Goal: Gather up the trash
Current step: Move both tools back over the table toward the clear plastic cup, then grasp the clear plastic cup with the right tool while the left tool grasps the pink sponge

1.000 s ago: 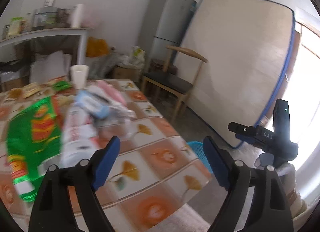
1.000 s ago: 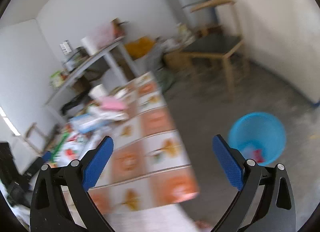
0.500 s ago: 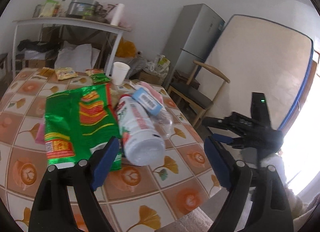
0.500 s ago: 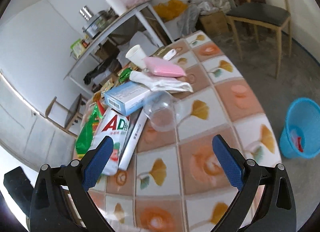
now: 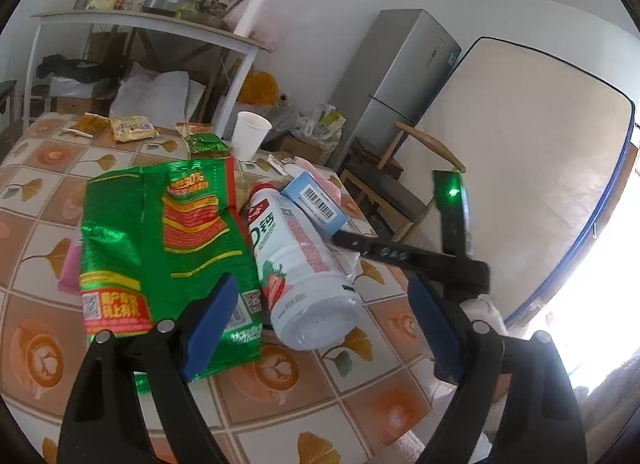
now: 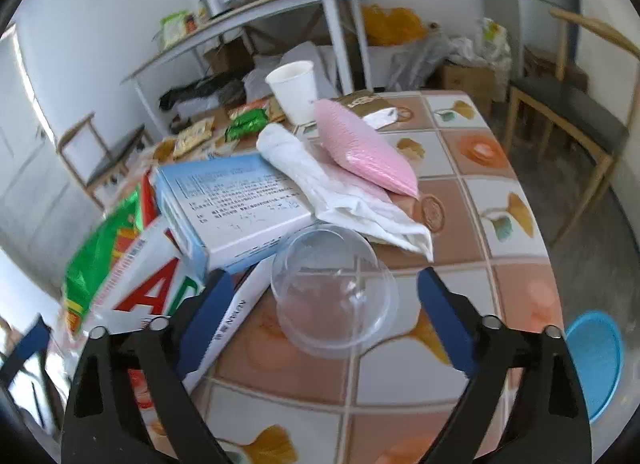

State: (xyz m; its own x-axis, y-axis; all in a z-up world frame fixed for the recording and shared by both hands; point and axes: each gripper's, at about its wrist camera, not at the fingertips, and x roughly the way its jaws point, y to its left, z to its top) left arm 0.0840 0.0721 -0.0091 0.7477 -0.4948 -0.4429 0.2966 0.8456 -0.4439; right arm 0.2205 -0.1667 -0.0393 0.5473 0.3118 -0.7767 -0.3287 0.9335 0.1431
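Trash is piled on a tiled table (image 5: 280, 384). My left gripper (image 5: 320, 324) is open just in front of a white strawberry milk bottle (image 5: 304, 276) lying on its side beside a green snack bag (image 5: 160, 248). A light blue box (image 5: 316, 203) lies behind the bottle. My right gripper (image 6: 326, 316) is open, its jaws either side of a clear plastic cup (image 6: 334, 296) lying on the table. Behind the cup are the blue box (image 6: 232, 203), a white wrapper (image 6: 340, 191), a pink packet (image 6: 360, 151) and a paper cup (image 6: 294, 89).
A blue trash bin (image 6: 596, 360) stands on the floor at the table's right. A wooden chair (image 6: 568, 119) is beyond it. A shelf table (image 5: 140, 23), a fridge (image 5: 396, 79) and a mattress (image 5: 520, 167) stand behind. Small snack packets (image 5: 132, 127) lie at the far end.
Both grippers have swung from the floor and bin side back toward the table pile and moved closer. The right gripper now frames the clear cup, the left the milk bottle.
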